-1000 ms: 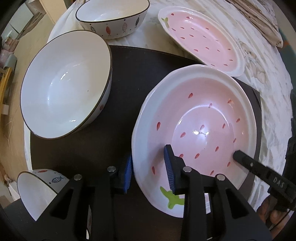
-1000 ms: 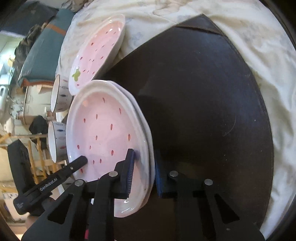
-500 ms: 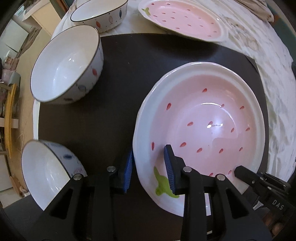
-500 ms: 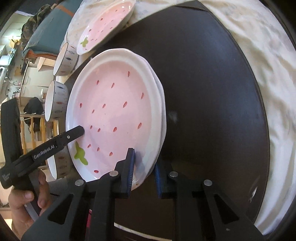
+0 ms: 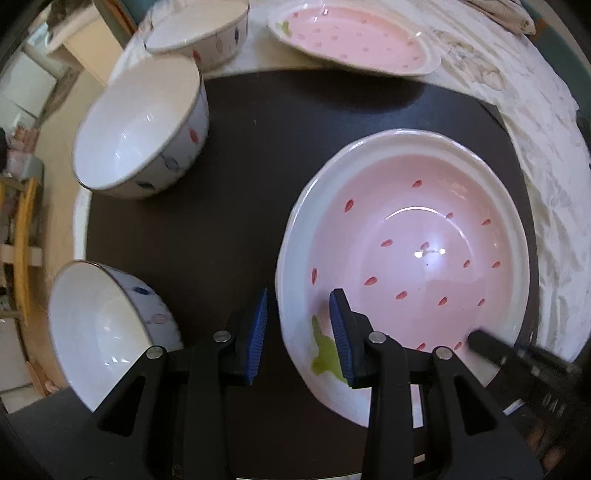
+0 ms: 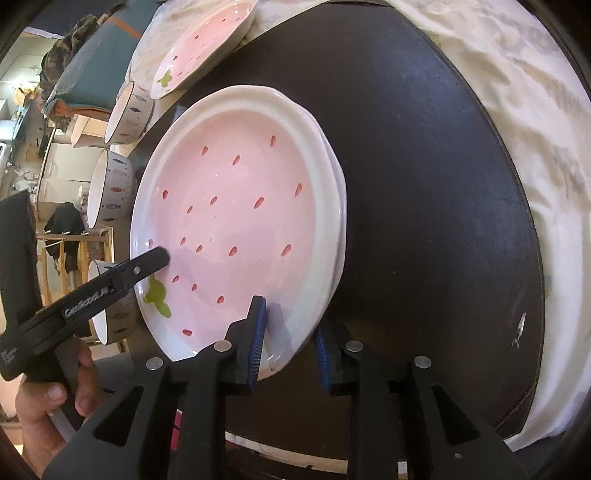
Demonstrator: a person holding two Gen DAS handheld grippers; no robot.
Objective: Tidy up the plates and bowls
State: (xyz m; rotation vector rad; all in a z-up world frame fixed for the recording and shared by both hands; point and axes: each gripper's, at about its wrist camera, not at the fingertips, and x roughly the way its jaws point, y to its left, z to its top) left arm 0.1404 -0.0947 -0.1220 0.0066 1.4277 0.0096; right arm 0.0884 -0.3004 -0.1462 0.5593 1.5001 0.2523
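A pink strawberry plate (image 5: 417, 236) lies on the dark round mat (image 5: 258, 140), and a second white rim shows under it (image 6: 338, 192). My left gripper (image 5: 299, 328) straddles the plate's near rim beside the green leaf mark. Its jaws are opening, and a dark gap separates the outer pad (image 5: 260, 317) from the rim. My right gripper (image 6: 290, 332) straddles the opposite rim, also opening: one pad (image 6: 258, 328) is over the pink inside and the other is just outside the edge. Each gripper's finger shows in the other's view.
Another strawberry plate (image 5: 354, 40) sits on the white tablecloth (image 5: 546, 155) beyond the mat. Three fish-pattern white bowls (image 5: 140, 125) (image 5: 195, 33) (image 5: 99, 332) stand along the mat's left side. A hand (image 6: 44, 406) holds the left gripper.
Both grippers carried the plate across the mat toward its near side, away from the far plate and bowls. The jaws of both have widened and no longer pinch the rim.
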